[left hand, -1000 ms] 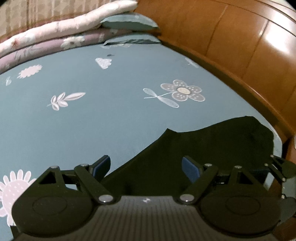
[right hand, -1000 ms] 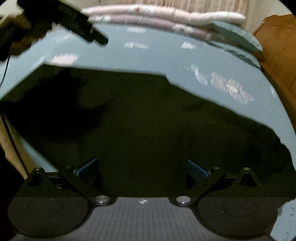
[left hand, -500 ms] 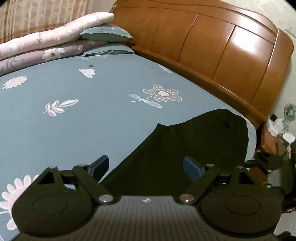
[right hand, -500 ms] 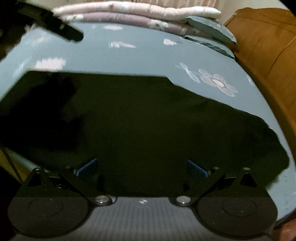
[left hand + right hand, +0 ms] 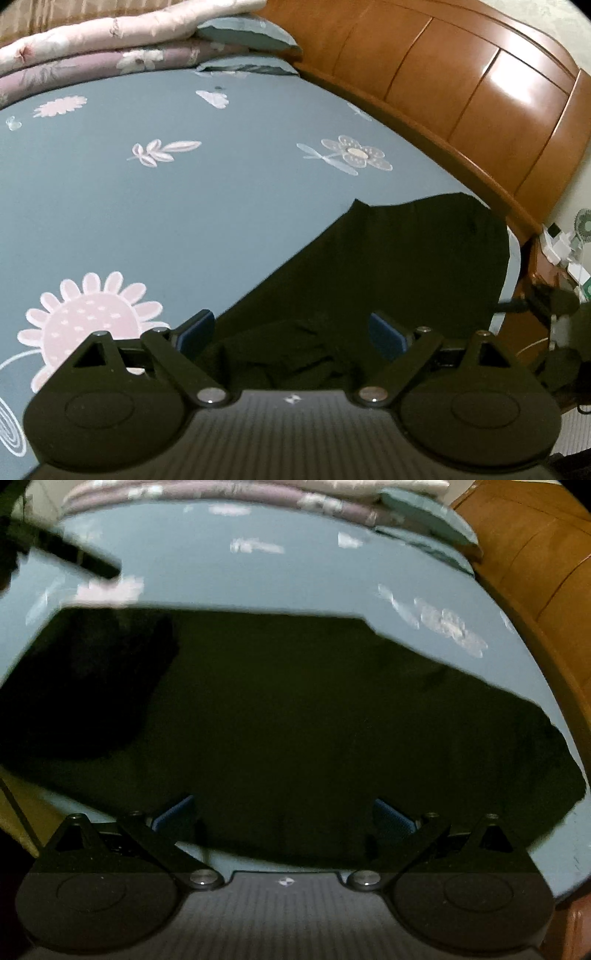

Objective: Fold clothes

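A black garment [image 5: 388,266] lies spread flat on a blue-grey flowered bed sheet [image 5: 147,206]. In the right wrist view the same garment [image 5: 295,709] fills the middle of the picture, its near hem close to the bed's front edge. My left gripper [image 5: 291,332] stands open over one end of the cloth, where the fabric bunches into folds between the blue pads [image 5: 195,330]. My right gripper [image 5: 284,818] is open above the near hem, with nothing clamped. The left gripper's dark tip [image 5: 81,559] shows at the upper left of the right wrist view.
A wooden headboard [image 5: 461,96] runs along the right side. Rolled pink and mauve quilts [image 5: 110,40] and grey-blue pillows [image 5: 247,35] lie at the far end. A bedside stand with a small fan [image 5: 581,225] and white items sits beyond the bed's corner.
The left gripper has swung and dropped closer to the cloth, whose bunched end now lies between its fingers. The right gripper has moved in slightly over the near hem. Both stayed open.
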Motion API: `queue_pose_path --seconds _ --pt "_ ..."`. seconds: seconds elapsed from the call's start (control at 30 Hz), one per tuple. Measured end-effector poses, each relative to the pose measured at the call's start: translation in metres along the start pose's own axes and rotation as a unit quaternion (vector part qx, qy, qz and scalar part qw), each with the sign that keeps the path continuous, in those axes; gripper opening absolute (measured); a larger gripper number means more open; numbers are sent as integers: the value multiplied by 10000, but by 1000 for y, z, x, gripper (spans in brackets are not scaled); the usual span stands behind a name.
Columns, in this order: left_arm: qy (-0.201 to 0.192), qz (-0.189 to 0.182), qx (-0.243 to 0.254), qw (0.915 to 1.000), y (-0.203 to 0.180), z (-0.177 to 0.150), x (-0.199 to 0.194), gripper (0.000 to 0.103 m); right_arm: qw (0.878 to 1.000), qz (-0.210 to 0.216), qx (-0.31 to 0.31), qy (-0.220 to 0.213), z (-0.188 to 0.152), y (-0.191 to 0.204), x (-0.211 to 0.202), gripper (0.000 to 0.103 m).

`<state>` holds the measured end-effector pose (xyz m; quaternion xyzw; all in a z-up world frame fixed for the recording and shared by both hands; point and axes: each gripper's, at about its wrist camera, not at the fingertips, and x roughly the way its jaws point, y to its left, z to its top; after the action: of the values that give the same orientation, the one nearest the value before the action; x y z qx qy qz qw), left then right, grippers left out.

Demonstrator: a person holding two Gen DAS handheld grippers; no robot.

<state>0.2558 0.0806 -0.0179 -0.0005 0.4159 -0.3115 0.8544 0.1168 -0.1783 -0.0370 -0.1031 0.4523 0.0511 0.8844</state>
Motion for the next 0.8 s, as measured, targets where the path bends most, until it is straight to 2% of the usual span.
queue_pose_path --seconds 0.07,0.3,0.47,0.57,0.67,0.8 --pt "71 -25 -19 10000 0 -2 4 91 10000 -8 -62 -77 8 2 5 103" --pt "219 54 -115 9997 -22 -11 14 91 9996 77 -71 -273 9 -30 19 103" --pt "94 165 -207 9996 -37 -11 17 90 9990 141 -72 -411 9 -53 29 103" --pt "-24 275 -309 9991 -49 1 30 90 9986 179 -72 -494 9 -67 35 103" --pt "-114 160 -412 9990 -58 11 51 90 9981 215 -69 -580 8 -80 39 103" --pt "47 178 -402 9990 -66 18 87 90 9975 244 -44 -654 4 -93 40 103"
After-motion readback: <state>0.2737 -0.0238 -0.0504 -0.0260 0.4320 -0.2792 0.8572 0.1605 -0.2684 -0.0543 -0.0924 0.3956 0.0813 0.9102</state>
